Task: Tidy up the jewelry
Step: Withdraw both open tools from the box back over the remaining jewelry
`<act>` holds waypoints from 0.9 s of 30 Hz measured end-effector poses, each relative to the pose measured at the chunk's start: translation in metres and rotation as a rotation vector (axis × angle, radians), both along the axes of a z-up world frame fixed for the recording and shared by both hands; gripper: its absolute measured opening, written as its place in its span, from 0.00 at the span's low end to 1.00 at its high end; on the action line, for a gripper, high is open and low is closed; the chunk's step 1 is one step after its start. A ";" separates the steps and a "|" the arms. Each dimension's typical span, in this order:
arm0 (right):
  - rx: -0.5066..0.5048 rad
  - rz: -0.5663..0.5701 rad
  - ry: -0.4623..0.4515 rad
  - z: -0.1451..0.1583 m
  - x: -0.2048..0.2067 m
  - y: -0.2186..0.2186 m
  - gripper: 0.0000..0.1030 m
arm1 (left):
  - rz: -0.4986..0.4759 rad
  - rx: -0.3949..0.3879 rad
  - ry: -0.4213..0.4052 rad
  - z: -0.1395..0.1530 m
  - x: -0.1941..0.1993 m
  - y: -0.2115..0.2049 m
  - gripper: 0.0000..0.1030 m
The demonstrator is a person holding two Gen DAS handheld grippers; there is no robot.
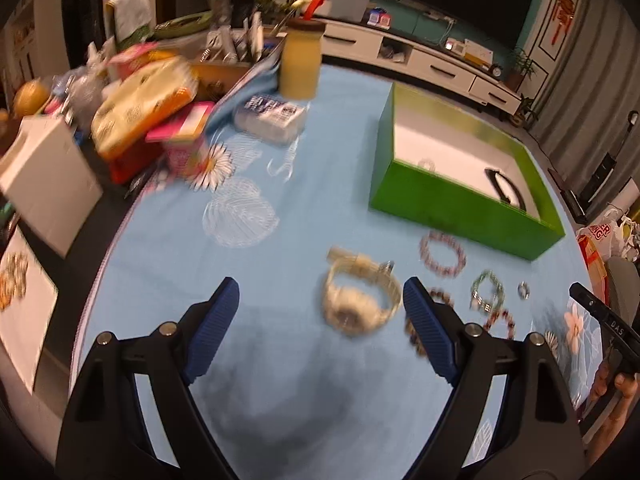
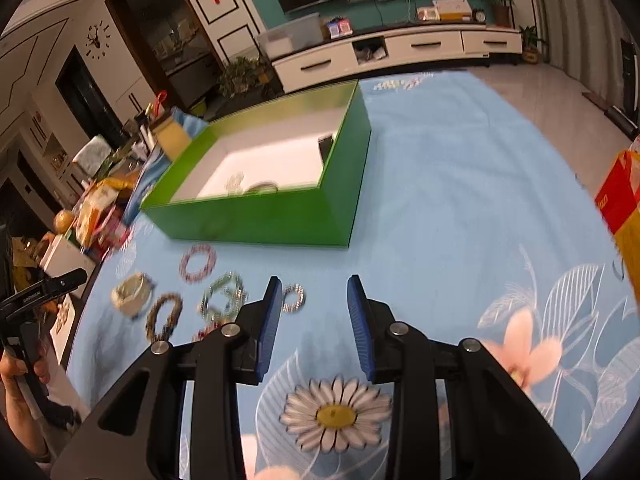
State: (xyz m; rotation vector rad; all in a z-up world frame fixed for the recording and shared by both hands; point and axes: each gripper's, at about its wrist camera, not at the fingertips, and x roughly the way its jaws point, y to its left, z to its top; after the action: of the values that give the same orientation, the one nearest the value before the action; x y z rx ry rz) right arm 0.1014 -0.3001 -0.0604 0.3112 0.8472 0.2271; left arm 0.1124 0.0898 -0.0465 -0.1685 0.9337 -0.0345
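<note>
A pale gold watch (image 1: pixel 360 300) lies on the blue flowered cloth just ahead of my left gripper (image 1: pixel 320 300), which is open wide with nothing between its blue pads. Right of the watch lie a pink bead bracelet (image 1: pixel 442 254), a green bracelet (image 1: pixel 486 290) and a small ring (image 1: pixel 523 290). My right gripper (image 2: pixel 314 300) is partly open and empty. A silver ring bracelet (image 2: pixel 294 298) lies by its left finger, apart from it. The green box (image 2: pixel 280 216) stands beyond, with a few pieces (image 2: pixel 234 184) on its white floor.
Clutter lines the table's left side: a yellow jar (image 1: pixel 300 64), snack packets (image 1: pixel 144 104), a white box (image 1: pixel 48 176) and a tissue pack (image 1: pixel 268 116). A red and yellow bag (image 2: pixel 620 200) sits at the right edge. A hand holding the left gripper (image 2: pixel 44 286) shows at far left.
</note>
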 end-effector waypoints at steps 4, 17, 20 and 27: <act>-0.006 0.026 0.026 -0.009 -0.015 0.009 0.33 | 0.009 -0.007 0.019 -0.010 -0.018 0.002 0.83; -0.015 0.107 0.047 -0.014 -0.039 0.038 0.33 | -0.029 -0.052 0.057 -0.029 -0.047 -0.007 0.83; -0.026 0.122 0.042 -0.012 -0.041 0.043 0.33 | -0.027 -0.061 0.062 -0.031 -0.050 -0.007 0.83; -0.038 0.141 0.049 -0.014 -0.045 0.050 0.33 | -0.040 -0.062 0.065 -0.035 -0.055 -0.008 0.83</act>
State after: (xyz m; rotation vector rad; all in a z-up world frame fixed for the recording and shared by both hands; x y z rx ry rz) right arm 0.0562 -0.2506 -0.0746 0.2228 0.9223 0.3350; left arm 0.0577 0.0821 -0.0813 -0.2098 1.0018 -0.0955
